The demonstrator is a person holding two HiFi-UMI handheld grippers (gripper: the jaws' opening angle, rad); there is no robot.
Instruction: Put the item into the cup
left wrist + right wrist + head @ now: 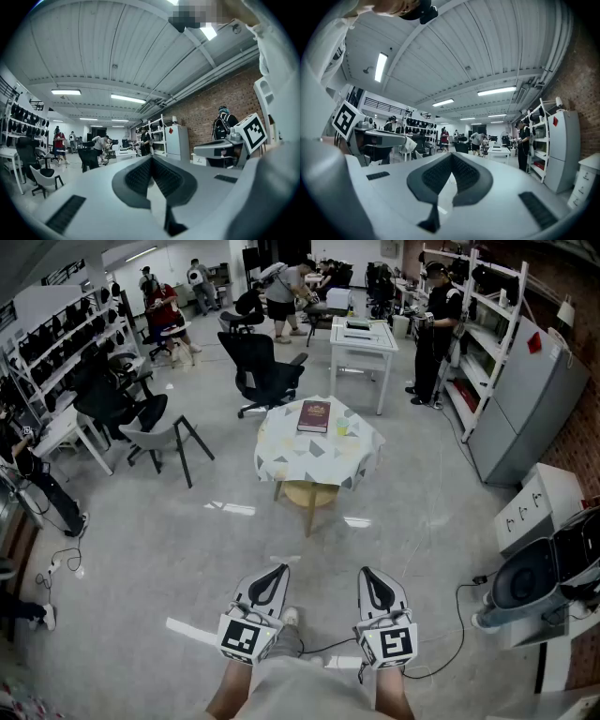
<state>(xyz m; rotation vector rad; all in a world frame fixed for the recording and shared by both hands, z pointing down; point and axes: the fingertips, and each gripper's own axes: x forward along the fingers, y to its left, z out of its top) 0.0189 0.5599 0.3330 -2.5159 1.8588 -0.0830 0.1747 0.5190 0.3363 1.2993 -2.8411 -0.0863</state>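
A small round table with a patterned cloth point(302, 461) stands a few steps ahead in the head view. On it lie a dark red book point(314, 415) and, just right of the book, a small pale green cup point(342, 427). My left gripper point(276, 572) and right gripper point(368, 574) are held low and side by side over the floor, far short of the table. Both are shut, pads pressed together with nothing between them. The left gripper point(151, 162) and the right gripper point(452, 160) views point up toward the ceiling and room; neither shows the table.
Black office chair point(262, 371) and white desk point(364, 338) stand behind the table. A grey chair point(159, 432) is at the left. Shelves point(487, 334), a white cabinet point(539, 507) and a round grey machine point(525, 587) line the right. Cable point(450, 643) lies on the floor. People stand at the back.
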